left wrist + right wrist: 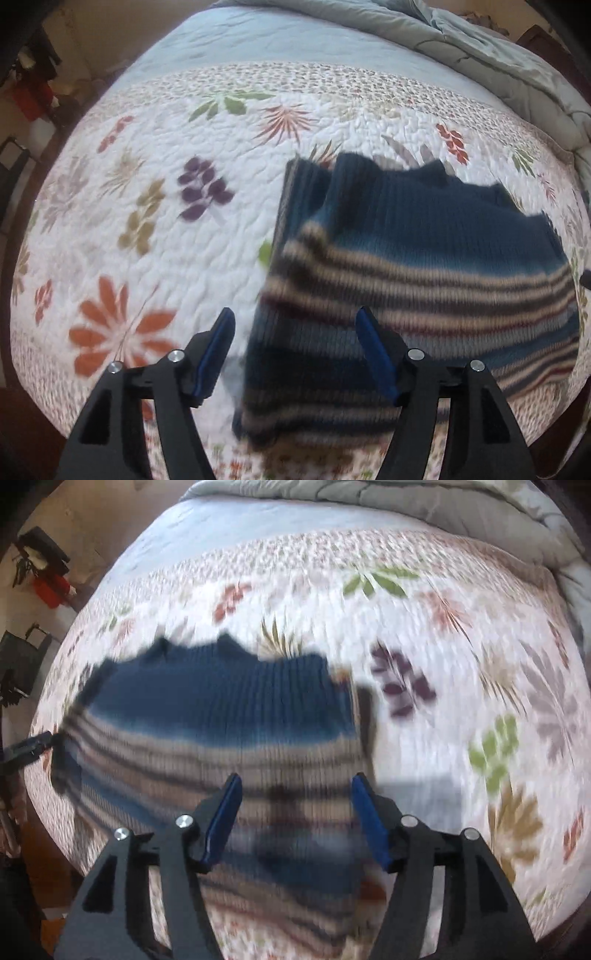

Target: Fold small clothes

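Garment: a small knitted sweater (pixel 417 273), dark blue with tan and dark stripes, lies on the bed's floral quilt (pixel 147 229), well in from the far edge where a grey duvet (pixel 480 48) is bunched. It already looks doubled over, with a thicker layer along its left side in the left wrist view.
Left hand-held gripper (pixel 295 350): jaws apart, nothing pinched; one pad (pixel 373 350) hangs over the striped hem area, the other over bare quilt just beside the sweater's left edge.
Right hand-held gripper (pixel 295 819): jaws apart and empty, both pads over the striped lower part of the cloth, near its right edge.
Step in hand, as I judge it: a fold has been laid down and let go; the next grasp has to be chosen.
Doing it well: lift both grippers clear before travelling sideways, so no pad drags the knit and undoes the fold.
Next grasp: take the two corners of one short edge, one per gripper, pinching every layer together.
Carrying over: keep both hands level and moving at the same pace so the edge lands square on the opposite edge.
Risk: the knit is soft and stretchy; a shallow pinch may catch only the top layer.
Uncertain: both views are blurred, so exact edges and layer count cannot be told.
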`<state>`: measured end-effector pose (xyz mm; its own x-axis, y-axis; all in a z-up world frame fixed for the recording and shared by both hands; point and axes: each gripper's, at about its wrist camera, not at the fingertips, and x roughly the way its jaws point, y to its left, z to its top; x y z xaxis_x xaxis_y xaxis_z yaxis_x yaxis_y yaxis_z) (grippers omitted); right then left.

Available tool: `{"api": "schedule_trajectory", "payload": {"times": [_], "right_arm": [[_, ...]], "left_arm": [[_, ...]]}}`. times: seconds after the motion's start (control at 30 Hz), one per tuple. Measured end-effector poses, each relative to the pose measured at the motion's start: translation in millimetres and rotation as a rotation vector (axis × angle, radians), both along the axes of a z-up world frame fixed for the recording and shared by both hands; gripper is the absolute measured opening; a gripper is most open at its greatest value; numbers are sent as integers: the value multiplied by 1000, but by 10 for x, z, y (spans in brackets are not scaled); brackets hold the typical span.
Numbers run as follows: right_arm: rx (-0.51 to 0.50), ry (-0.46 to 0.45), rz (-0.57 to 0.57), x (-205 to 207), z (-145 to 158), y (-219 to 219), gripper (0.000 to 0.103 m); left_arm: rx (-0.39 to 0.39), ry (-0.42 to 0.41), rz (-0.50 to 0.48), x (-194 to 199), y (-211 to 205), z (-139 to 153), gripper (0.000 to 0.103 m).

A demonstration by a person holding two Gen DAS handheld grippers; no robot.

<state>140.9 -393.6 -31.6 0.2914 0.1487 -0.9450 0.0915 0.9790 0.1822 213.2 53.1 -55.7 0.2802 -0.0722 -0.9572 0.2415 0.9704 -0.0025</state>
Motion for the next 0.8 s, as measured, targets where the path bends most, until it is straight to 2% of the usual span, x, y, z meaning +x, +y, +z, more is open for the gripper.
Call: {"api": "schedule_trajectory", "payload": {"times": [0.2, 0.23, 0.27, 0.3, 0.37, 0.43, 0.47, 0.53, 0.57, 0.6, 0.67, 0.8], "right_arm": [[2, 39, 12, 663, -375, -68, 63], [3, 57, 21, 727, -447, -69, 60], [15, 82, 29, 797, -539, -63, 46], [30, 94, 37, 813, -582, -46, 40], [33, 98, 64, 837, -624, -11, 10], [10, 86, 83, 821, -598, 9, 10], [17, 74, 84, 813, -565, 1, 9], [28, 52, 74, 809, -494, -37, 9], [24, 33, 59, 808, -427, -80, 8], [26, 9, 46, 811, -353, -125, 8], [79, -52, 9, 795, -183, -276, 8], [102, -97, -40, 821, -105, -458, 8]], "left_arm": [[13, 30, -10, 599, -163, -240, 69], [14, 45, -16, 679, -188, -296, 69], [5, 52, -20, 703, -203, -320, 69], [-19, 62, -26, 726, -216, -337, 69], [-96, 77, -49, 742, -244, -329, 69], [-124, 80, -59, 756, -280, -324, 64], [-123, 91, -52, 781, -303, -356, 55], [-124, 108, -30, 820, -316, -404, 44], [-132, 109, -11, 839, -311, -417, 23], [-149, 110, 2, 844, -308, -412, 16], [-178, 82, 22, 832, -313, -346, 12], [-117, -19, 14, 811, -428, -252, 11]]}}
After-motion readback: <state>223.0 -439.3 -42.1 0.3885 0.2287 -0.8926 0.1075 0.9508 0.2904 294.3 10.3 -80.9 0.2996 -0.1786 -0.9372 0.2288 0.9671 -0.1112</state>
